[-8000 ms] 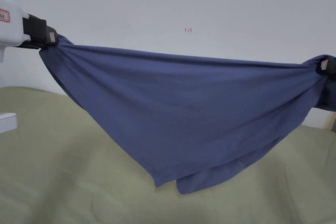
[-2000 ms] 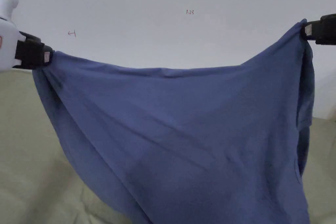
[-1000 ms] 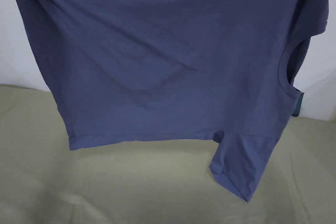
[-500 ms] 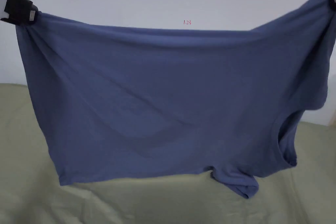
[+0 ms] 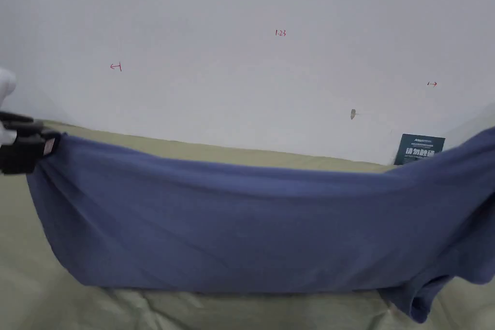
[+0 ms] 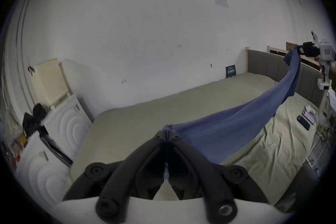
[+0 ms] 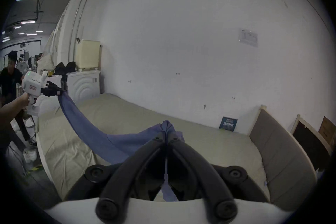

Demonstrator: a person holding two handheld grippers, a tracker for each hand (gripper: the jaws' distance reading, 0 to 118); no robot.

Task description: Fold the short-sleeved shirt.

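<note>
The blue short-sleeved shirt (image 5: 251,229) hangs stretched sideways between both grippers, low over the olive-green bed (image 5: 29,268); its lower edge and a sleeve at the right rest on the sheet. My left gripper (image 5: 48,145) is shut on the shirt's left corner at the head view's left edge. In the left gripper view its jaws (image 6: 166,134) pinch bunched blue cloth (image 6: 227,124), and the right gripper (image 6: 301,50) shows far off, holding the other end. In the right gripper view the jaws (image 7: 165,134) are shut on blue cloth (image 7: 101,138), with the left gripper (image 7: 61,91) at the far end.
A white wall (image 5: 270,79) runs behind the bed, a small dark sign (image 5: 418,150) leaning on it. A grey headboard (image 7: 283,151) stands at the right. Phones (image 6: 306,119) lie on the sheet. A white appliance (image 6: 60,118) stands left of the bed. A person (image 7: 11,73) stands beyond.
Both grippers have come down with the shirt: it hung high and fully spread half a second ago, and now its top edge is low and its bottom lies on the bed.
</note>
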